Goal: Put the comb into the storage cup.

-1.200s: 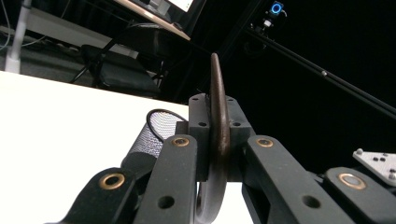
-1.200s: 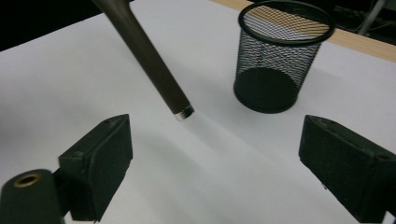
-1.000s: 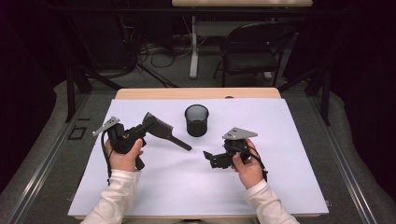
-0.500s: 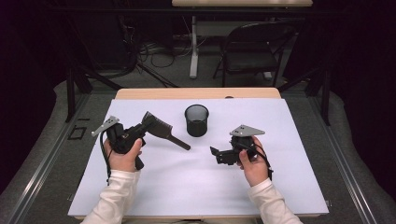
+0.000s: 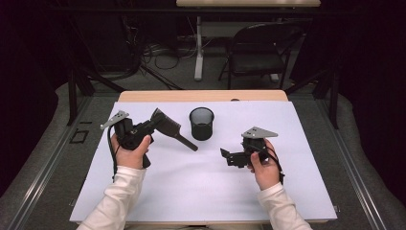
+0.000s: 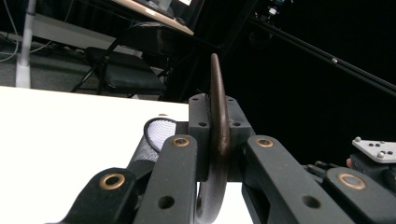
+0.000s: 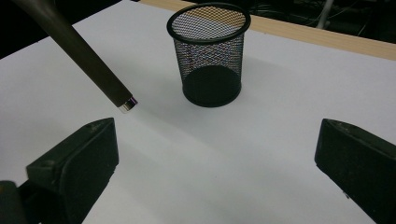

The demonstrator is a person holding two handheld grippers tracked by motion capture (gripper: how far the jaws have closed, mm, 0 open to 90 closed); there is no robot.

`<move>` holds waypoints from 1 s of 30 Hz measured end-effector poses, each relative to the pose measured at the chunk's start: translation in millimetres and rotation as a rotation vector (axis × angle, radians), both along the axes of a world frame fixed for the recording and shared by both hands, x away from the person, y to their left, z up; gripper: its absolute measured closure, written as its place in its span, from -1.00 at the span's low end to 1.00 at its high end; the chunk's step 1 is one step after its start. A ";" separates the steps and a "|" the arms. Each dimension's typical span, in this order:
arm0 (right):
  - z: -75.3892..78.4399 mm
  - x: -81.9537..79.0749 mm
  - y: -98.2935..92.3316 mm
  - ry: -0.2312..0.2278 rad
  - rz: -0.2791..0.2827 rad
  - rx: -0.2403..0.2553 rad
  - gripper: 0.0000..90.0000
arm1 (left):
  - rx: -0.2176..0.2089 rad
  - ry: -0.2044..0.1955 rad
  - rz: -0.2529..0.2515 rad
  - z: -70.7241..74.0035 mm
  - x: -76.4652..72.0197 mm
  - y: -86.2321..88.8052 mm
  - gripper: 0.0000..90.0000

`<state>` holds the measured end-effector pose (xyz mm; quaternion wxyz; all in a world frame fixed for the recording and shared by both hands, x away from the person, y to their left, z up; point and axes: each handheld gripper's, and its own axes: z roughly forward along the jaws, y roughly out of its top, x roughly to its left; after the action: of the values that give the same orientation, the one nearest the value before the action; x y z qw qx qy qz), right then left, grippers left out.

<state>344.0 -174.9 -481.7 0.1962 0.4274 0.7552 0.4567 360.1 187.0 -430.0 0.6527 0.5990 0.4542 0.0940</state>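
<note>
Brush (image 5: pixel 168 127): 1, clamped in left gripper (image 5: pixel 143 130) | mesh cup (image 5: pixel 201 123): 1 | right gripper (image 5: pixel 227 157) jaws apart

Left gripper (image 5: pixel 152 128) jaws clamped, raised; right gripper (image 5: pixel 224 156) jaws wide apart.

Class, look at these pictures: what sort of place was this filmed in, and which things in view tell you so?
Probably a lab or studio set up for recording. A white-topped table stands among dark surrounds, loose cables lie on the floor behind it beside a folding chair, and a person works with a camera-bearing left gripper and right gripper.
</note>
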 end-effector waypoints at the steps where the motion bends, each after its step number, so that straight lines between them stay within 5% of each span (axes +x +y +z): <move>1: 0.2 0.3 -0.9 0.002 -0.002 0.000 -1.00 | 0.006 0.002 -0.001 2.5 1.5 -0.8 0.91; 30: 1.5 3.1 -9.9 0.000 -0.022 0.022 -1.00 | 0.094 -0.022 0.018 63.5 28.6 -13.6 0.91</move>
<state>347.1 -184.8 -480.2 0.1966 0.4376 0.7454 0.4629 388.7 173.4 -366.5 0.6278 0.6238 0.4477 0.1275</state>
